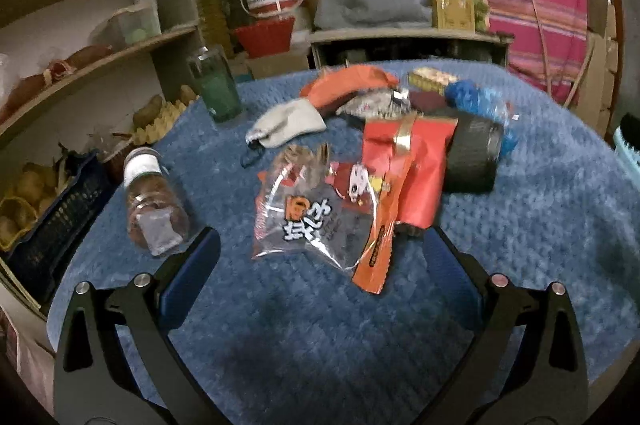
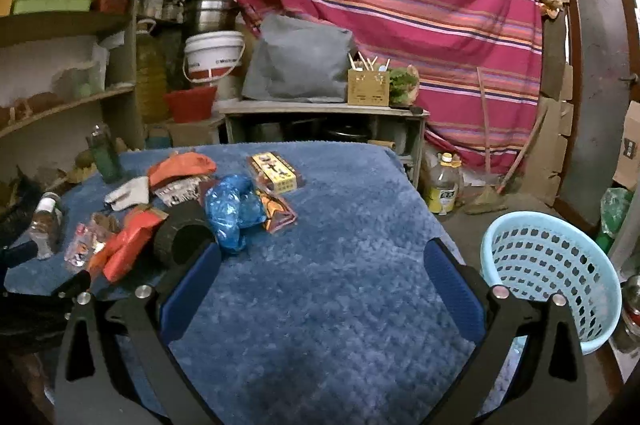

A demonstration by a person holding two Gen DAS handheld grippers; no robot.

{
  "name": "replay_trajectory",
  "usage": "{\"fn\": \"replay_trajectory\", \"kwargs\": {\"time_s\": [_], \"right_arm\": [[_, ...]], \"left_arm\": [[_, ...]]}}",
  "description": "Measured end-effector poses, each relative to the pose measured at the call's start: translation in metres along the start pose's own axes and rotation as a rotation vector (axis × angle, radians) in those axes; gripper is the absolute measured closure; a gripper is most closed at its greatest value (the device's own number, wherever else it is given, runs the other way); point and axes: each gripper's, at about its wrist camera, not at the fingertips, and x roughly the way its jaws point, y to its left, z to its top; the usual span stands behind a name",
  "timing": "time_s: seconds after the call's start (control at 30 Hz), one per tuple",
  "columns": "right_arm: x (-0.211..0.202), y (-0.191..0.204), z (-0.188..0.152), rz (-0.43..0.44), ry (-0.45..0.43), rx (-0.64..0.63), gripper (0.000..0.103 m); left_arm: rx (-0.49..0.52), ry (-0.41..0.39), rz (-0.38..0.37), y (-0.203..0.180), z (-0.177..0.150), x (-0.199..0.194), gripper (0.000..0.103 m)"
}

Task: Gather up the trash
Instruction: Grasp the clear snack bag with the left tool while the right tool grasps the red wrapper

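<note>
A clear snack wrapper [image 1: 316, 213] with orange print lies on the blue cloth table [image 1: 320, 325], just ahead of my open, empty left gripper [image 1: 322, 257]. Behind it lie a red wrapper [image 1: 408, 161], a black tape roll [image 1: 474, 155], a blue plastic bag [image 1: 476, 99] and an orange and grey glove [image 1: 344, 89]. My right gripper [image 2: 320, 265] is open and empty over bare cloth. In its view the trash pile sits to the left: blue bag [image 2: 234, 209], tape roll [image 2: 180, 237], red wrapper [image 2: 128, 249], a small printed box [image 2: 274, 171]. A light blue basket [image 2: 548, 273] stands at the right.
A small jar [image 1: 154, 205] lies on the table's left, and a green glass [image 1: 216, 85] stands behind it. Cluttered shelves [image 1: 80, 73] are at the left. A low bench with a grey cushion [image 2: 296, 69] stands behind the table. An oil bottle [image 2: 442, 187] is on the floor.
</note>
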Motion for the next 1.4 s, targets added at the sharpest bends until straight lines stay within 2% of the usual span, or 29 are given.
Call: {"fn": "replay_trajectory", "kwargs": {"time_s": [0.1,0.23,0.3,0.37,0.53,0.6,0.73,0.8,0.93,1.0,1.23,1.4], "right_arm": [[0.009,0.002,-0.002,-0.006,0.045,0.001,0.004],[0.024,0.003,-0.008,0.002,0.105,0.024,0.004],[0.025,0.004,-0.01,-0.005,0.106,0.017,0.004],[0.025,0.007,-0.01,-0.011,0.101,0.0,0.004],[0.03,0.015,-0.006,-0.006,0.119,-0.026,0.004],[0.032,0.018,-0.003,0.001,0.124,-0.028,0.004],[0.034,0.028,0.002,0.021,0.123,-0.034,0.004],[0.036,0.034,0.004,0.055,0.126,-0.038,0.004],[0.048,0.049,0.006,0.095,0.155,-0.066,0.004],[0.053,0.055,0.008,0.117,0.166,-0.07,0.004],[0.068,0.077,0.013,0.184,0.197,-0.112,0.005],[0.074,0.089,0.016,0.247,0.232,-0.122,0.014]], "left_arm": [[0.01,0.024,0.036,0.002,0.002,0.013,0.005],[-0.017,0.06,-0.02,0.012,0.005,0.024,0.006],[-0.019,0.052,-0.041,0.014,0.006,0.023,0.016],[-0.012,0.043,-0.053,0.015,0.006,0.023,0.021],[0.003,0.018,-0.071,0.02,0.007,0.017,0.027],[-0.008,0.01,-0.081,0.026,0.008,0.015,0.037],[-0.028,0.003,-0.092,0.04,0.012,0.014,0.042],[-0.032,0.006,-0.096,0.045,0.013,0.015,0.054],[-0.05,0.017,-0.14,0.052,0.014,0.017,0.069],[-0.048,0.022,-0.157,0.052,0.014,0.017,0.087],[-0.053,0.005,-0.171,0.052,0.018,0.011,0.094],[-0.063,-0.037,-0.171,0.059,0.026,-0.003,0.095]]}}
